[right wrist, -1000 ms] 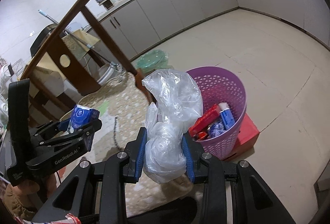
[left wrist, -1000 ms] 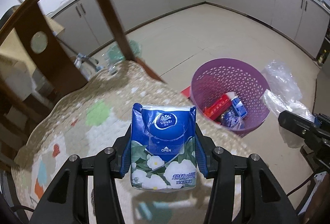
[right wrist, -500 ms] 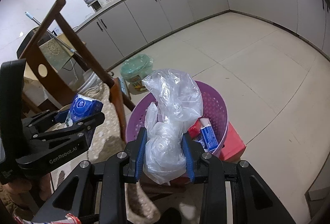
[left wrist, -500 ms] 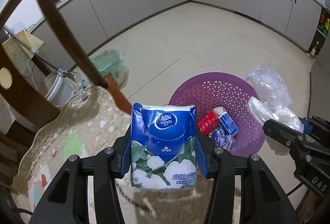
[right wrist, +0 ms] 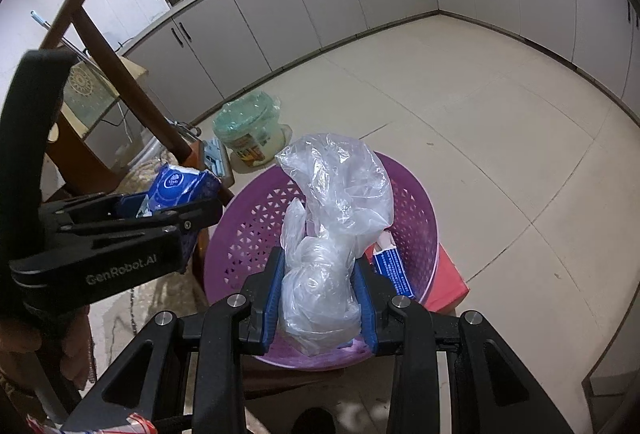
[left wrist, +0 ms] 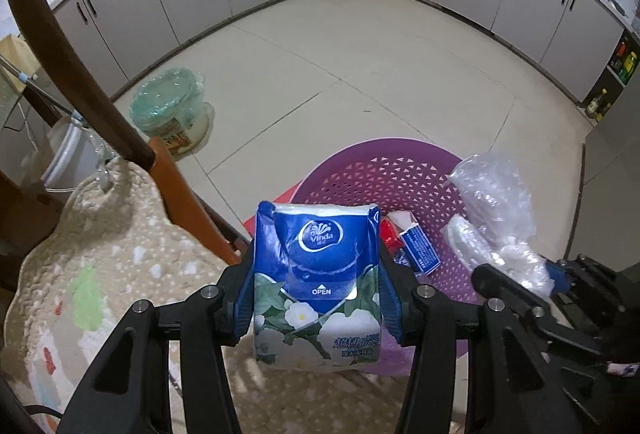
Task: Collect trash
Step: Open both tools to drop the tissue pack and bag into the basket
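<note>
We held a piece of trash in each gripper, and the thing that mattered was how each stood to the purple basket point(right wrist: 416, 218) on the floor

Our right gripper point(right wrist: 320, 298) had its jaws drawn close on a crumpled clear plastic bag point(right wrist: 332, 234), the blue pads pressing its bunched lower part while the loose top stood up past the fingertips. In the right wrist view the bag lay directly over the basket's open mouth, so we judged this hand the nearer one, with only a release left to make

Our left gripper point(left wrist: 316, 290) stood about half open, clamped on a blue tissue pack point(left wrist: 316, 282) held upright, its long axis running along the fingers. In the left wrist view the pack sat over the near left rim of the basket point(left wrist: 360, 162), partly above the patterned cushion point(left wrist: 112, 254) of the wooden chair point(left wrist: 80, 74); the basket's middle lay ahead and to the right. We judged that this hand wanted a further reach to the right and far side

Inside the basket lay a red carton point(left wrist: 390, 238) and a blue and white box point(left wrist: 418, 248)
</note>
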`<state>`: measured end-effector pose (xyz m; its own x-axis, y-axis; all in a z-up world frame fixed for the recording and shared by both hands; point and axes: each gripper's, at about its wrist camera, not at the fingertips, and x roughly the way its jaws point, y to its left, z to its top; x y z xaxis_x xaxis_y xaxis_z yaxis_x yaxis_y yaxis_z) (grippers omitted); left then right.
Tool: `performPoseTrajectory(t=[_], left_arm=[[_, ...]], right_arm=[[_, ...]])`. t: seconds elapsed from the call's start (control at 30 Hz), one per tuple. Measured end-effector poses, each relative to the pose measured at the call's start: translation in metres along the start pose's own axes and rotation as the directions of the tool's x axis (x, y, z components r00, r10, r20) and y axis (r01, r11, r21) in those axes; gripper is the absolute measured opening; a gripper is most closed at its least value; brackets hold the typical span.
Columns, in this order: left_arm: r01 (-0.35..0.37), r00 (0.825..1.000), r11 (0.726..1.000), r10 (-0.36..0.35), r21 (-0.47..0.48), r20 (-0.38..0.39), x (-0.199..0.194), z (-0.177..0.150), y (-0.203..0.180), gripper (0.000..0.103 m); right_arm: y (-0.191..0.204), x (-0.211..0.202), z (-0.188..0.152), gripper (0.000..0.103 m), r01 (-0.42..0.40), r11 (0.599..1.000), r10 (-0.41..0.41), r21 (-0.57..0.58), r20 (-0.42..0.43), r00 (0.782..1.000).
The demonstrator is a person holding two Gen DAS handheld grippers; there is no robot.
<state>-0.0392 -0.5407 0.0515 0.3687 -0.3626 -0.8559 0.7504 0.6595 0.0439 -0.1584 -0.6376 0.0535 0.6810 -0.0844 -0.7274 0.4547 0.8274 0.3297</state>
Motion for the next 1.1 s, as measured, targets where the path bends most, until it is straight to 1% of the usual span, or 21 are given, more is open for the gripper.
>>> performPoseTrajectory(t=[0.03, 0.07, 0.1, 0.13, 0.17, 0.2, 0.23, 0.27, 0.3, 0.5, 0.7, 0.8, 0.87, 0.93, 1.0, 1.03, 1.1], left_arm=[[0.016, 1.000, 1.000, -0.016, -0.002, 0.005, 0.000, 0.000, 0.001, 0.056], [0.026, 1.000, 1.000, -0.026, -0.003, 0.012, 0.000, 0.000, 0.002, 0.063], [0.037, 0.999, 0.999, -0.037, -0.003, 0.021, -0.001, 0.001, 0.002, 0.067], [0.050, 0.998, 0.999, -0.050, -0.004, 0.037, -0.003, 0.001, 0.003, 0.075], [0.062, 0.996, 0.998, -0.061, -0.006, 0.057, -0.006, 0.001, 0.004, 0.080], [0.068, 0.995, 0.998, -0.067, -0.007, 0.069, -0.008, 0.001, 0.005, 0.082], [0.078, 0.994, 0.997, -0.077, -0.007, 0.082, -0.011, 0.001, 0.006, 0.083], [0.084, 0.993, 0.996, -0.083, -0.007, 0.086, -0.011, 0.001, 0.006, 0.084], [0.092, 0.992, 0.996, -0.091, -0.007, 0.088, -0.012, 0.001, 0.007, 0.084], [0.113, 0.990, 0.993, -0.109, -0.041, 0.088, -0.021, -0.005, 0.014, 0.084], [0.066, 0.992, 0.995, -0.058, -0.072, 0.112, -0.042, -0.021, 0.023, 0.084], [0.050, 0.989, 0.996, -0.039, -0.074, 0.143, -0.058, -0.032, 0.026, 0.084], [0.027, 0.983, 0.996, -0.012, -0.080, 0.183, -0.074, -0.041, 0.027, 0.084], [0.009, 0.973, 0.996, 0.012, -0.090, 0.233, -0.091, -0.050, 0.028, 0.085], [-0.008, 0.964, 0.994, 0.035, -0.105, 0.263, -0.105, -0.057, 0.030, 0.089], [-0.022, 0.956, 0.993, 0.055, -0.118, 0.288, -0.115, -0.062, 0.031, 0.091], [-0.044, 0.944, 0.990, 0.085, -0.134, 0.320, -0.131, -0.070, 0.033, 0.092]], right_arm=[[-0.001, 0.002, 0.000, 0.036, 0.005, 1.000, -0.005, -0.002, -0.003, 1.000], [-0.001, 0.004, 0.000, 0.037, 0.009, 1.000, -0.009, -0.004, -0.004, 1.000], [0.000, 0.006, 0.001, 0.037, 0.017, 1.000, -0.017, -0.010, -0.006, 1.000], [0.002, 0.007, 0.002, 0.038, 0.025, 1.000, -0.025, -0.013, -0.007, 1.000], [0.003, 0.009, 0.002, 0.041, 0.031, 0.999, -0.031, -0.015, -0.008, 0.999], [0.003, 0.010, 0.002, 0.047, 0.033, 0.999, -0.033, -0.013, -0.011, 0.999], [0.002, 0.011, 0.002, 0.049, 0.033, 0.999, -0.033, -0.007, -0.011, 0.999], [0.004, 0.012, 0.003, 0.053, 0.035, 0.999, -0.035, -0.004, -0.010, 0.999], [0.004, 0.011, 0.003, 0.054, 0.036, 0.999, -0.036, -0.002, -0.007, 0.999], [0.003, 0.002, 0.000, 0.056, 0.038, 0.999, -0.038, 0.011, 0.005, 0.999], [-0.004, -0.015, -0.010, 0.058, 0.047, 0.998, -0.048, 0.052, 0.016, 0.999], [-0.004, -0.023, -0.015, 0.058, 0.051, 0.996, -0.052, 0.067, 0.020, 0.998], [-0.002, -0.032, -0.019, 0.058, 0.052, 0.996, -0.054, 0.072, 0.026, 0.998], [0.002, -0.040, -0.022, 0.058, 0.051, 0.996, -0.054, 0.072, 0.036, 0.998], [0.007, -0.048, -0.024, 0.058, 0.047, 0.996, -0.050, 0.072, 0.046, 0.998], [0.010, -0.052, -0.026, 0.059, 0.044, 0.996, -0.048, 0.071, 0.050, 0.998], [0.017, -0.059, -0.028, 0.060, 0.042, 0.997, -0.046, 0.065, 0.058, 0.997]])
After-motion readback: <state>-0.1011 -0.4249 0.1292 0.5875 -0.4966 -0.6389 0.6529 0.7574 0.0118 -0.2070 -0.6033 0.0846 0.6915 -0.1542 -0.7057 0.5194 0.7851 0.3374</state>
